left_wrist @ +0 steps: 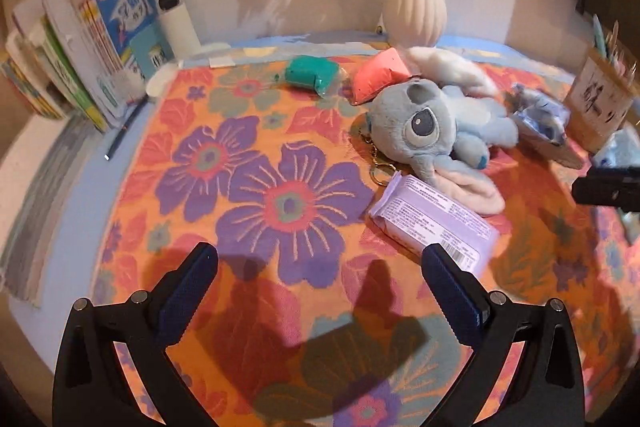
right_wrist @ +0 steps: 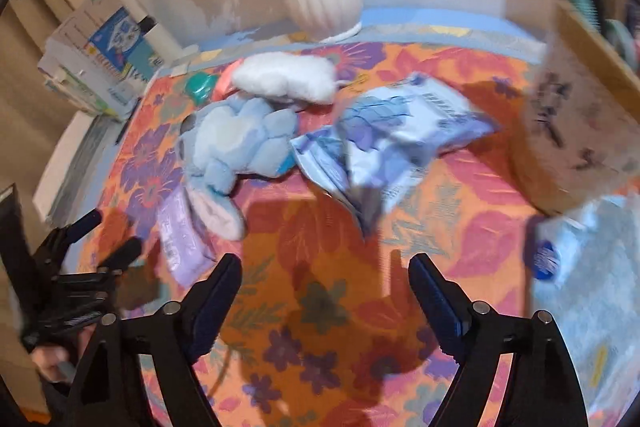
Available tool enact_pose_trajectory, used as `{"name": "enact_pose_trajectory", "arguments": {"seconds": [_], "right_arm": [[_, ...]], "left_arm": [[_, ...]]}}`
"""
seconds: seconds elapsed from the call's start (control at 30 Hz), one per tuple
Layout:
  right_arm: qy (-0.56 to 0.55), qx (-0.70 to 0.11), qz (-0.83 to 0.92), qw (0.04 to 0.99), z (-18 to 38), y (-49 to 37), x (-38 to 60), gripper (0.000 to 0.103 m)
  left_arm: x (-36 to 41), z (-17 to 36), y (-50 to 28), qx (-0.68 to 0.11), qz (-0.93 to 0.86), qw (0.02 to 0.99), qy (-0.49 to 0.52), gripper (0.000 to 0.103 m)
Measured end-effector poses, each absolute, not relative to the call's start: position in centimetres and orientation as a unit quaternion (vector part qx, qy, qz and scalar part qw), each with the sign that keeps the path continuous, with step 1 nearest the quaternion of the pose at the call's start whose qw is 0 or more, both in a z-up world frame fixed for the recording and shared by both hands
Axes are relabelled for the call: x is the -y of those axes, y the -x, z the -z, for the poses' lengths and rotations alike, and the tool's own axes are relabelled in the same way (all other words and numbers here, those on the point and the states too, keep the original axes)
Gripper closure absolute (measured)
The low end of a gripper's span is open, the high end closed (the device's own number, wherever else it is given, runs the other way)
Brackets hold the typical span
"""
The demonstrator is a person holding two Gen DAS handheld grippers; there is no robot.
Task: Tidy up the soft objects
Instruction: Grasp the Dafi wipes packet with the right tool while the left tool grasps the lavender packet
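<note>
The left gripper (left_wrist: pixel 320 263) hangs over the floral cloth (left_wrist: pixel 224 163) with its jaws spread wide and nothing between them; beneath it lies the largest bare stretch of cloth, running out to the cloth's left edge, where a pen (left_wrist: pixel 124 125) and a leaning stack of books (left_wrist: pixel 80 55) close that side. Just beside its right finger sits a lilac wipes pack (left_wrist: pixel 432 217), which touches the lower ear of the blue plush toy (left_wrist: pixel 440 123) lying on its side. Behind the plush, near the back edge, rest a teal packet (left_wrist: pixel 314 74) and a coral packet (left_wrist: pixel 378 75), with a white ribbed vase (left_wrist: pixel 416 7) against the wall. The right gripper (right_wrist: pixel 324 263) also stands apart and empty, over open cloth in front of a crumpled blue tissue packet (right_wrist: pixel 384 135). A cardboard box (right_wrist: pixel 576 131) crowds the right side, and a pale blue towel (right_wrist: pixel 600 275) covers the near right corner
</note>
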State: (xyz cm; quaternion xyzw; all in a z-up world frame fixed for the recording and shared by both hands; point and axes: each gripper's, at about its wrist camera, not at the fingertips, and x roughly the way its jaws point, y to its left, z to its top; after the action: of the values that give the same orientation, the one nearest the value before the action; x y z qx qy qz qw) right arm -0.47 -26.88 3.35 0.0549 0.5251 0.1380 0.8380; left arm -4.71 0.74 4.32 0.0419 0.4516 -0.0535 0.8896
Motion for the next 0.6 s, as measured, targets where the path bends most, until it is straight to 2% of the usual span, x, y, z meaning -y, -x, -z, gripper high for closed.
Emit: {"name": "enact_pose_trajectory", "arguments": {"seconds": [0.1,0.17,0.3,0.47,0.6], "right_arm": [[-0.066,-0.528,-0.092,0.842,-3.1,0.4,28.0,0.018],[-0.111,-0.533,-0.087,0.834,-2.8,0.0,29.3,0.018],[-0.208,-0.530,-0.076,0.818,-2.4,-1.3,31.5,0.017],[-0.308,-0.514,-0.058,0.798,-1.9,-3.7,32.6,0.008],[-0.304,-0.510,-0.038,0.804,-1.5,-5.8,31.1,0.008]], "left_arm": [[-0.4,-4.4,4.5,-0.467,0.123,0.875,0.034,0.001],[0.6,-3.9,3.6,-0.482,0.157,0.858,0.082,0.001],[2.7,-2.0,1.9,-0.514,0.117,0.842,0.114,0.001],[5.3,-1.3,1.8,-0.503,0.072,0.860,0.045,0.003],[6.3,-0.9,2.8,-0.486,0.053,0.872,-0.023,0.022]]}}
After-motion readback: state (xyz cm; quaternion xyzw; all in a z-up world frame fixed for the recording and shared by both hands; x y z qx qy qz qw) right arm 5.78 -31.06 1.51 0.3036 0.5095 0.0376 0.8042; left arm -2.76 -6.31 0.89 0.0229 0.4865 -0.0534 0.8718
